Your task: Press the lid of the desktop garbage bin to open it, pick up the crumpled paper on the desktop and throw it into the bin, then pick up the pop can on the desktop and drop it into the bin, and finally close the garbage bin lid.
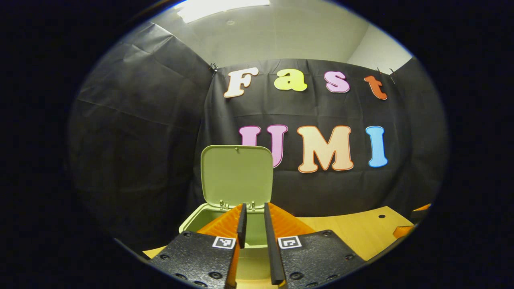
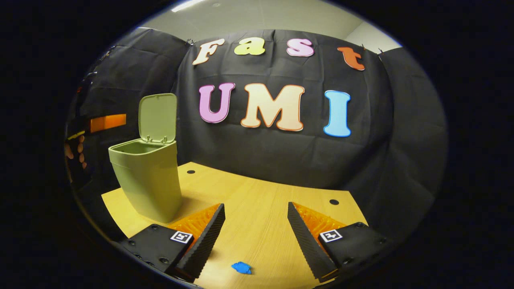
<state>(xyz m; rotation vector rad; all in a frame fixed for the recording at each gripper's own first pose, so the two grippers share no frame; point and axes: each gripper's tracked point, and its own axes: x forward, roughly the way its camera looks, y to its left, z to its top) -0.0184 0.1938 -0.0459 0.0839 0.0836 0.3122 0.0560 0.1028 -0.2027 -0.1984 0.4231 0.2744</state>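
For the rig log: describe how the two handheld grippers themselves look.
Left gripper and right gripper look alike: two long, flat, ribbed fingers on black bolted carriage plates, each plate carrying a small square black-and-white marker tag, with orange ridged plastic behind the fingers.

Both views share bin (image 1: pixel 200 218), left closer

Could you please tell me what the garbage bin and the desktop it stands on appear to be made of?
The garbage bin looks like moulded plastic, matte pale green: smooth even walls, with small hinges under its raised lid. The desktop looks like light wood or wood-look laminate: fine straight grain, a slight sheen, and round drilled holes.
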